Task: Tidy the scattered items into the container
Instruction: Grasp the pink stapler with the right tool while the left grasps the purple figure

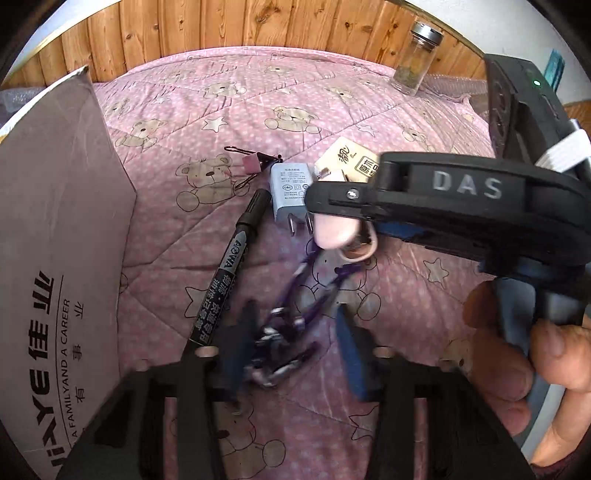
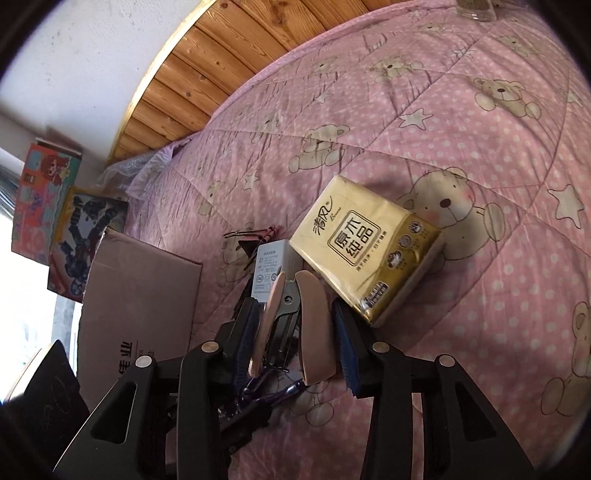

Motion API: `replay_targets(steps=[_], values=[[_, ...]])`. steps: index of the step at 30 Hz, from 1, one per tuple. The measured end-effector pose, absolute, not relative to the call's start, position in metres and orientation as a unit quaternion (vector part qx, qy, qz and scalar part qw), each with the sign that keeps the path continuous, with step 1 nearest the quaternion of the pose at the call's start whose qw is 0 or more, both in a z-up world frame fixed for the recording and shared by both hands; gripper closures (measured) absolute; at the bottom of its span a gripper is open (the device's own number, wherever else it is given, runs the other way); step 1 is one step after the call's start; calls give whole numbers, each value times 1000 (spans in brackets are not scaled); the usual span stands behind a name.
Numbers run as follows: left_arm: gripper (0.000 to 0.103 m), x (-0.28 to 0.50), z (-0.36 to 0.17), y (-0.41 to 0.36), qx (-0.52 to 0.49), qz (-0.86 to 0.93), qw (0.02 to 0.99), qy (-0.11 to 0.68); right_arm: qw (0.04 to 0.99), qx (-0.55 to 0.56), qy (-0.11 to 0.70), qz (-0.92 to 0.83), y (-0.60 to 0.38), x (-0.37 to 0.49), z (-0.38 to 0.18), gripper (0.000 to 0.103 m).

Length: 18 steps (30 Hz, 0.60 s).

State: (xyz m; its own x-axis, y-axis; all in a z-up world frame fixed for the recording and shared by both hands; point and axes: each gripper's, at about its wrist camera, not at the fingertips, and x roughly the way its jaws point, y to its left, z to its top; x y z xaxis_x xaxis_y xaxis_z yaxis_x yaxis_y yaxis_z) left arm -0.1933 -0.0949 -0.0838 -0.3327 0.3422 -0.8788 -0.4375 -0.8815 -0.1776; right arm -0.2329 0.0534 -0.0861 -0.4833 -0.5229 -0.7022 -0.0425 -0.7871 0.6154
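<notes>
We hold our right gripper (image 2: 295, 328) low over the pink bear-print quilt (image 2: 424, 122) of the bed, reaching in from the right with the hand (image 1: 532, 369) wrapped around its handle, and its jaws are clamped on a pink stapler (image 2: 314, 328) that sits upright between the blue pads. In the left wrist view the same stapler (image 1: 338, 230) hangs lifted just clear of the quilt, above the other things. Our left gripper (image 1: 295, 343) points forward and down from the near edge, jaws apart, straddling a blurred tangle of purple lanyard with metal clips (image 1: 291, 325) lying on the quilt. Beside it a black marker (image 1: 231, 266) lies slanted, its cap toward a grey plug adapter (image 1: 288, 192); a pink binder clip (image 1: 253, 162) lies just beyond that, and a yellow tissue pack (image 2: 369, 247) rests close to the adapter's right. The cardboard box (image 1: 59, 229), the container, stands at the left edge of the bed, well apart from the stapler. A glass jar (image 1: 415, 59) stands at the far side by the wooden panelling (image 1: 221, 29).
</notes>
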Motion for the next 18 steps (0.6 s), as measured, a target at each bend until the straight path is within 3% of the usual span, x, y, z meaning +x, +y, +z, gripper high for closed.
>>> replay_targets(steps=[2, 3, 4, 5, 8, 10, 11, 12, 13, 14, 16, 18], values=[[78, -193, -82, -98, -529, 810, 250, 34, 145, 481, -297, -812, 62, -221, -82, 62], [81, -192, -81, -98, -528, 810, 253, 36, 141, 478, -300, -813, 67, -215, -80, 69], [81, -190, -80, -97, -527, 810, 254, 40, 138, 475, -302, -815, 71, -209, -78, 87], [82, -188, -78, -95, -525, 811, 255, 43, 134, 473, -302, -817, 75, -203, -75, 92], [74, -186, -82, -84, -525, 809, 253, 73, 123, 472, -283, -826, 81, -191, -69, 92], [57, -190, -92, -77, -528, 807, 250, 87, 131, 476, -264, -829, 77, -189, -68, 81], [54, -187, -91, -76, -513, 816, 247, 95, 128, 479, -249, -832, 74, -187, -67, 76], [50, -186, -93, -72, -512, 816, 247, 106, 124, 484, -228, -836, 70, -186, -68, 65], [50, -184, -93, -70, -507, 817, 250, 114, 123, 488, -211, -838, 66, -184, -70, 55], [51, -182, -93, -70, -505, 818, 250, 116, 123, 493, -201, -838, 63, -181, -74, 53], [68, -182, -92, -75, -502, 820, 251, 113, 123, 488, -190, -843, 59, -172, -84, 53], [68, -182, -91, -81, -506, 818, 255, 100, 126, 479, -181, -850, 57, -168, -85, 55]])
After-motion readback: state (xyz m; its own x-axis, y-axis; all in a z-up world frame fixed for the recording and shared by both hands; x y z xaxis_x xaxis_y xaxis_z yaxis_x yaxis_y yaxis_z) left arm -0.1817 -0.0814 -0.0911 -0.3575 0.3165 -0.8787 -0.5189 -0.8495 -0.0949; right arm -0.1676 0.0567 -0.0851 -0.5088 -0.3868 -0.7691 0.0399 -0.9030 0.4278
